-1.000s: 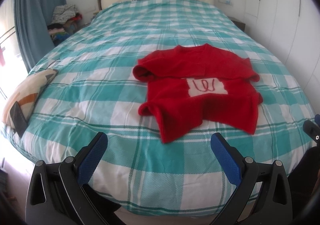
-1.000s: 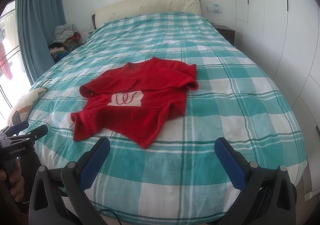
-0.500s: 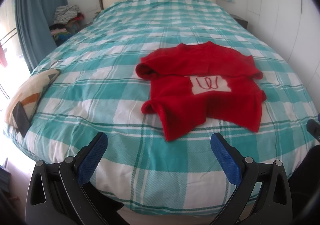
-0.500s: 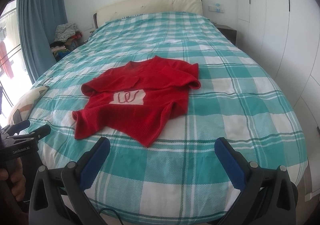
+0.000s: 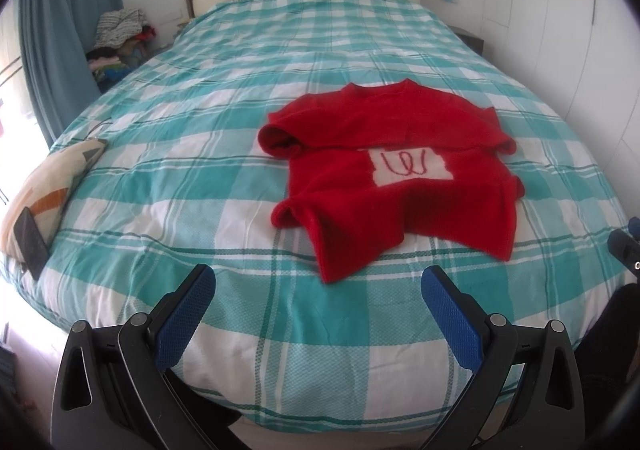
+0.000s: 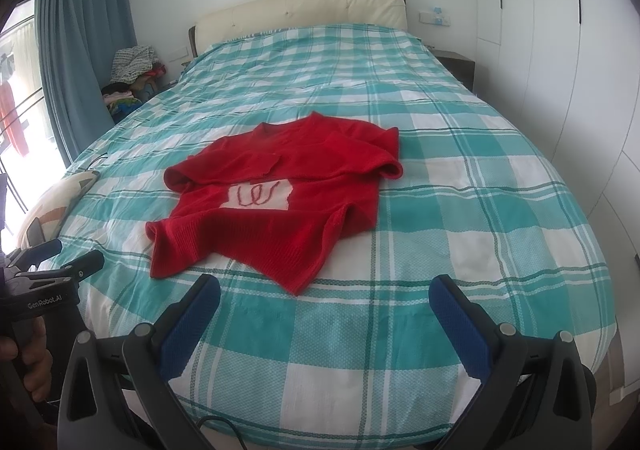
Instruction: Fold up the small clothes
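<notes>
Right now both tools hang over the foot of the bed (image 5: pixel 160 154), and neither touches anything. The left tool (image 5: pixel 318 284) has its blue pads (image 5: pixel 186 314) spread wide apart with nothing between them; the right tool (image 6: pixel 324 296) is spread wide in the same way and empty too. From the right wrist view the left tool's black body shows at the lower left edge, with a hand (image 6: pixel 28 362) wrapped round its grip.

On the teal and white checked bedcover lies a red sweater (image 5: pixel 400 178), roughly in the middle of the bed and well apart from both tools. It is not flat: its upper part is folded down over the chest, the sleeves are tucked in, and the lower hem runs askew toward the foot of the bed. A white patch (image 5: pixel 412 166) with a red squiggle shows on its front.

At the left edge of the bed sits a cream cushion (image 5: pixel 52 186) with a dark phone (image 5: pixel 30 242) leaning on it. Beyond, by the blue curtain (image 6: pixel 80 50), a heap of clothes (image 6: pixel 130 78) is stacked.
</notes>
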`<state>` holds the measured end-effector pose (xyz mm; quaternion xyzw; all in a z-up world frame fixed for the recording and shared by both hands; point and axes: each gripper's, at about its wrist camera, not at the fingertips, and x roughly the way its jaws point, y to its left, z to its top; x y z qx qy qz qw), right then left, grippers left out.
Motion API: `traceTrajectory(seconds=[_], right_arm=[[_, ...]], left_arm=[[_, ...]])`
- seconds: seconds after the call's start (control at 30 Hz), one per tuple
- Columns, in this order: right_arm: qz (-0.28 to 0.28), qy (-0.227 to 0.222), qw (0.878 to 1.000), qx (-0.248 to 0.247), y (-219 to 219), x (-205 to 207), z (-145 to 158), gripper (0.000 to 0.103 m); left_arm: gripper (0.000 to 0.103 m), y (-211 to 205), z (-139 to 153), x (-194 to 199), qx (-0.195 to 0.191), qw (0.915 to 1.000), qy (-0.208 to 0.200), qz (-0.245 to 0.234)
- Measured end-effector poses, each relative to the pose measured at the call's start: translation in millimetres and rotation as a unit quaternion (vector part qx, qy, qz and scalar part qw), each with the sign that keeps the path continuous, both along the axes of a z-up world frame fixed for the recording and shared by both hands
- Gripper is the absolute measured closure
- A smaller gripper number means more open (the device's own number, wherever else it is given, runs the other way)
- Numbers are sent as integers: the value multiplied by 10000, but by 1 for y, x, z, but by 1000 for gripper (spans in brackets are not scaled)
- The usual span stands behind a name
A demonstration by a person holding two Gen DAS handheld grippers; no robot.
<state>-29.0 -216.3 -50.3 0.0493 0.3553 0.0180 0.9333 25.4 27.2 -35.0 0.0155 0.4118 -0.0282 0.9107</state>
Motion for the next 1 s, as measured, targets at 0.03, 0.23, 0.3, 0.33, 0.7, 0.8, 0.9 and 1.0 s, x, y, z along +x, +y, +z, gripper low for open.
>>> traceTrajectory(seconds=[0.03, 0.23, 0.3, 0.33, 0.7, 0.8, 0.9, 1.0], right_arm=[[-4, -77, 10000, -17, -1, 1, -2, 0], [-87, -79, 9982, -584, -18, 31, -39, 0], [146, 182, 9993, -302, -23, 49, -60, 0], [255, 342, 9991, -42, -26, 59, -70, 0], [876, 925, 9769, 1716, -23, 120, -124, 97], [1002, 834, 9754, 1778, -42, 90, -96, 97], [1067, 1175, 9661, 2036, -60, 63, -82, 97], [1085, 1480, 9688, 1666, -54, 56, -94, 97]], left_arm=[[0, 7, -6, 7, -187, 9998, 113, -22], [1, 53, -63, 63, -1689, 9801, 1037, -24], [1, 51, -76, 78, -1908, 9754, 1102, -99], [1, 47, -82, 85, -1947, 9744, 1119, -143], [100, 60, -96, 84, -2508, 9583, 1318, -373], [100, 77, -72, 58, -2488, 9573, 1321, -652], [100, 75, -71, 41, -2193, 9592, 1537, -908], [100, 56, -93, 41, -1793, 9627, 1790, -945]])
